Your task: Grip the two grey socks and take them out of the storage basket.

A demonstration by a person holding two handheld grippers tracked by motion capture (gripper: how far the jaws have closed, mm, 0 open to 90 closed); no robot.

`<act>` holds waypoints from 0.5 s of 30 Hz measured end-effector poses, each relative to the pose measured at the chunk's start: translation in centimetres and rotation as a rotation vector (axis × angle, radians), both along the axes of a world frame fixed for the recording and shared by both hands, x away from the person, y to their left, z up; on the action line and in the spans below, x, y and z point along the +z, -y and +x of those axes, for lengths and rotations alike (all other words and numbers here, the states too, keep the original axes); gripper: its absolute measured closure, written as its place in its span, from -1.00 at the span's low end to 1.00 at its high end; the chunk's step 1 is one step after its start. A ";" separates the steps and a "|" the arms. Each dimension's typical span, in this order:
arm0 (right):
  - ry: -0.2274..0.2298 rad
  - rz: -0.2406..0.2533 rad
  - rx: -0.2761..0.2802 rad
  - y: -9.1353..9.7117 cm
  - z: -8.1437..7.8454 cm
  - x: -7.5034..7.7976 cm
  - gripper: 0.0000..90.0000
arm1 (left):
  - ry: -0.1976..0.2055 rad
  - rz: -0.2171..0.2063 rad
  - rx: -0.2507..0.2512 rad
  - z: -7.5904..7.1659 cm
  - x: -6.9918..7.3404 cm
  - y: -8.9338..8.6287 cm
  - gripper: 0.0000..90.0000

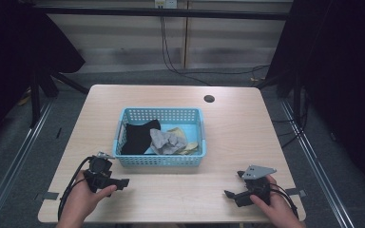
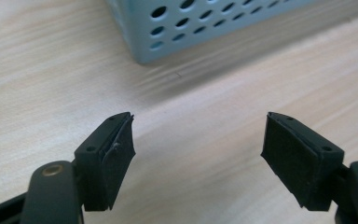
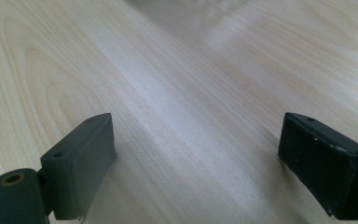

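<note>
Beside the basket (image 1: 160, 160), both grippers' jaws stand released, empty; its clothes (image 1: 168, 141) lie partly hidden.

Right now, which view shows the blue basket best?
The high view: the whole blue basket sits mid-table, with black cloth and grey cloth inside. The left gripper view catches one perforated corner beyond the open left tool. The right gripper view faces bare table.

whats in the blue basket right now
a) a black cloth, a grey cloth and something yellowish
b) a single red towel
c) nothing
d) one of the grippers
a: in the high view the blue basket holds a black cloth, a crumpled grey cloth and a yellowish piece beside it.
</note>
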State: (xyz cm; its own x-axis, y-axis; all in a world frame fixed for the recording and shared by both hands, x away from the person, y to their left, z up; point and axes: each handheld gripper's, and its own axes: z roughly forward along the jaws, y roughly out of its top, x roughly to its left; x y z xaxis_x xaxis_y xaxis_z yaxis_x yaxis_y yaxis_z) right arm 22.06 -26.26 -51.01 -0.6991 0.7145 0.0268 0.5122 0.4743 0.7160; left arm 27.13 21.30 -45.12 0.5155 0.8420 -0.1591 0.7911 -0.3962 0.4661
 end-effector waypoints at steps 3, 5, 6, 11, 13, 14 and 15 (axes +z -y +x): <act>-0.001 0.000 -0.001 0.0 0.0 0.0 -0.77 | -0.025 0.016 -0.014 0.1 0.4 0.2 -0.45; -0.001 0.000 -0.001 0.0 0.0 0.0 -0.77 | -0.038 0.013 -0.015 0.2 0.8 0.4 -0.45; 0.000 0.000 -0.001 0.0 0.0 0.0 -0.77 | -0.038 0.009 -0.013 0.3 1.0 0.5 -0.45; 0.002 0.006 0.007 0.0 0.1 0.0 -0.76 | -0.056 0.014 -0.029 0.9 2.4 0.6 -0.45; -0.002 0.007 0.005 0.0 0.2 0.0 -0.76 | -0.066 0.020 -0.033 1.5 3.0 0.7 -0.44; -0.002 0.007 0.005 0.0 0.2 0.0 -0.76 | -0.066 0.020 -0.033 1.5 3.0 0.7 -0.44; -0.002 0.005 0.005 0.0 0.3 0.0 -0.76 | -0.070 0.022 -0.027 1.7 3.1 0.7 -0.44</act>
